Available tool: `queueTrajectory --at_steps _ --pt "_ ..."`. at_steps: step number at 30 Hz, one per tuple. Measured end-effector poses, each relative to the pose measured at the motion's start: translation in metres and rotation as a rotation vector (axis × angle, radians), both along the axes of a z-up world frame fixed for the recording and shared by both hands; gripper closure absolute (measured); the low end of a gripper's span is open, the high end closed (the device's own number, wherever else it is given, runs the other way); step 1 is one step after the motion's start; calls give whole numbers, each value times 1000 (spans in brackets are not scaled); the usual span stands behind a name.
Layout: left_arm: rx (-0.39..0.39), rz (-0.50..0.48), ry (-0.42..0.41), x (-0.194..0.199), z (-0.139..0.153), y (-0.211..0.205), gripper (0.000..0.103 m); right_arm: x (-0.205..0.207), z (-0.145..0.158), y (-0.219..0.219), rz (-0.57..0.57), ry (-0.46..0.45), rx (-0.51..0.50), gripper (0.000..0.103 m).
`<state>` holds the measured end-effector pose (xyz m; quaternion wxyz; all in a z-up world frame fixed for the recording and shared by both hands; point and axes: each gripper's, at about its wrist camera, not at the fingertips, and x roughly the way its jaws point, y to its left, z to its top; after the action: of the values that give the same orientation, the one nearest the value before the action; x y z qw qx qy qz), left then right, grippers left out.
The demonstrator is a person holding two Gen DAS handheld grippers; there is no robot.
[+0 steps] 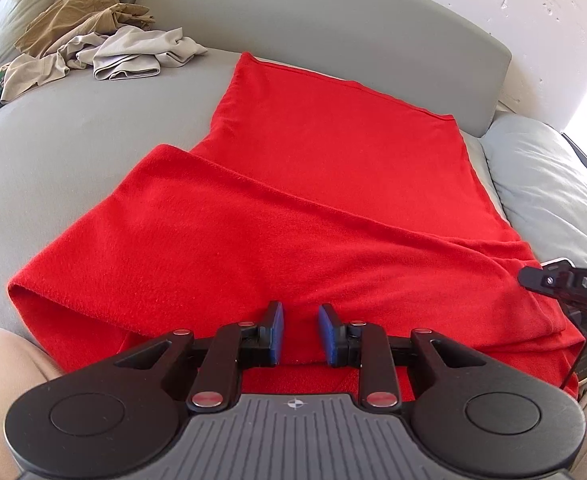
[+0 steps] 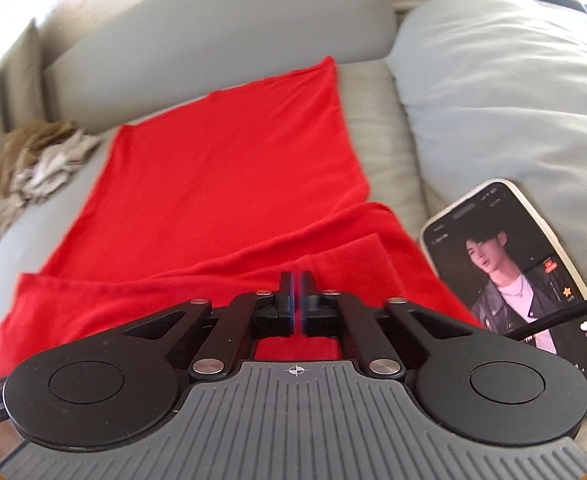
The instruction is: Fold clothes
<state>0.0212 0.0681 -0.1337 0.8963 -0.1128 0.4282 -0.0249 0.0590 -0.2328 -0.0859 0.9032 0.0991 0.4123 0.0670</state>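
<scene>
Red cloth [image 1: 293, 208] spread on sofa [image 1: 93, 136], long axis running from near edge toward backrest; left claw [image 1: 300, 334] agape over near hem, right claw [image 2: 295, 300] pinched shut, cloth between pads unconfirmed

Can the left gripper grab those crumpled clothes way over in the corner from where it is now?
Probably not. The left gripper sits at the near edge of the red cloth, jaws open, and the crumpled clothes lie far off across the bed. Nothing blocks the way; the person would have to move closer.
</scene>
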Motion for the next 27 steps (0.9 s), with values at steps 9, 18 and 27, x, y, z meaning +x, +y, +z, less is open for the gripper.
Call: queueTrajectory --at_steps 9,18,27 --pt "20 -22 3 0 -1 0 76 -32 -8 49 270 -5 -153 98" --pt "68 -81 34 -6 19 1 78 -44 21 -40 -41 65 -16 94" --pt "-55 -138 168 -42 40 25 68 -72 55 -42 10 103 82 57"
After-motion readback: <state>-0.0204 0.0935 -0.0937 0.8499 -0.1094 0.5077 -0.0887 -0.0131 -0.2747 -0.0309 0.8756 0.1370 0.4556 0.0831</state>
